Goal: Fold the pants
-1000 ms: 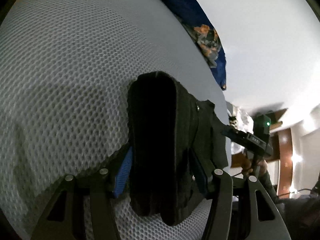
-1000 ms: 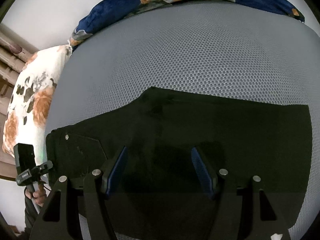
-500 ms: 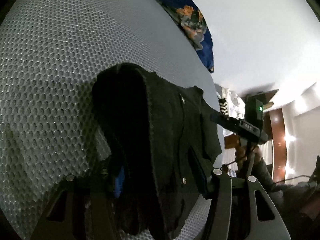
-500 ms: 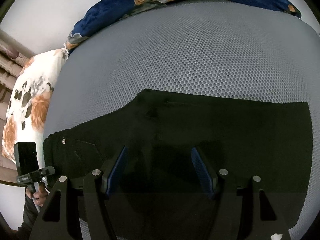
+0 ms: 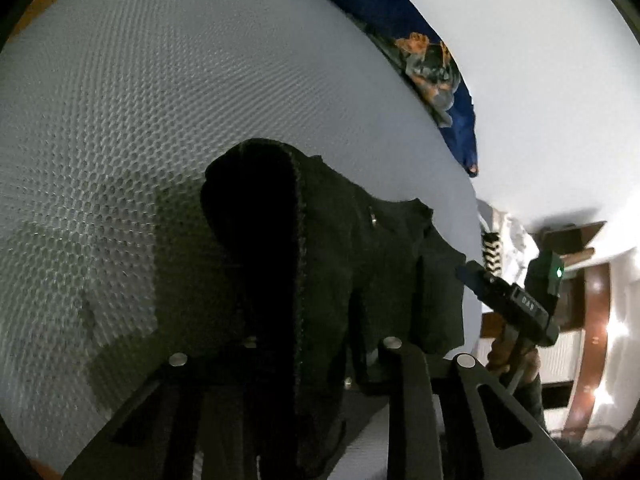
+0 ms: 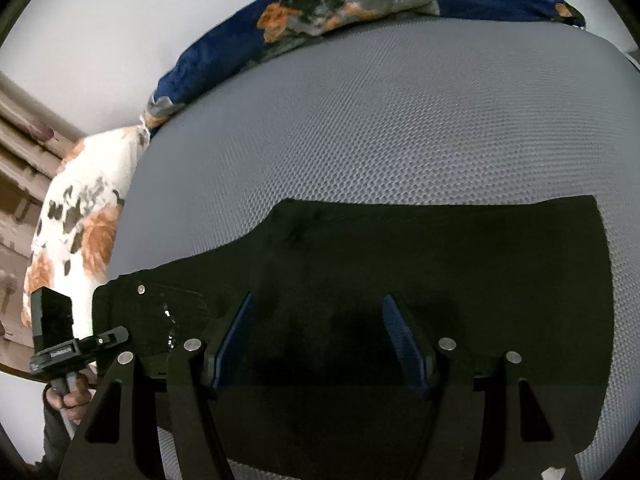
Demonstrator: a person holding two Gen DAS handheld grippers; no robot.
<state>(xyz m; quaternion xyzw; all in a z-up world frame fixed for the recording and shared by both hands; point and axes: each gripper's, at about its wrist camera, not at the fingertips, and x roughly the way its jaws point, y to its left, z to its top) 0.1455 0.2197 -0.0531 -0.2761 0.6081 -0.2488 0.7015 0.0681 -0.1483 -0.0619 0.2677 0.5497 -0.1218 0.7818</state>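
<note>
Black pants (image 6: 440,260) lie flat across a grey mesh mattress (image 6: 400,120), waistband to the left. My right gripper (image 6: 316,320) hovers over their middle, open, its blue pads (image 6: 232,340) apart and nothing pinched. In the left wrist view the pants' (image 5: 340,240) waistband end is bunched up and raised off the mattress (image 5: 160,120). My left gripper (image 5: 288,320) is closing on this cloth, which covers its fingertips. The right gripper (image 5: 516,304) shows beyond the cloth, and the left gripper (image 6: 60,336), held by a hand (image 6: 68,396), appears at the pants' left end.
A dark blue floral blanket (image 6: 360,12) runs along the mattress's far edge by the white wall, also seen as the blanket (image 5: 432,72). A white floral pillow (image 6: 80,220) sits at the left end. Brown wooden furniture (image 5: 592,340) stands past the bed.
The left gripper's fingers have drawn together on the waistband and lifted it; the cloth now hides the blue pads. The right gripper stays open over the pants, shifted only slightly.
</note>
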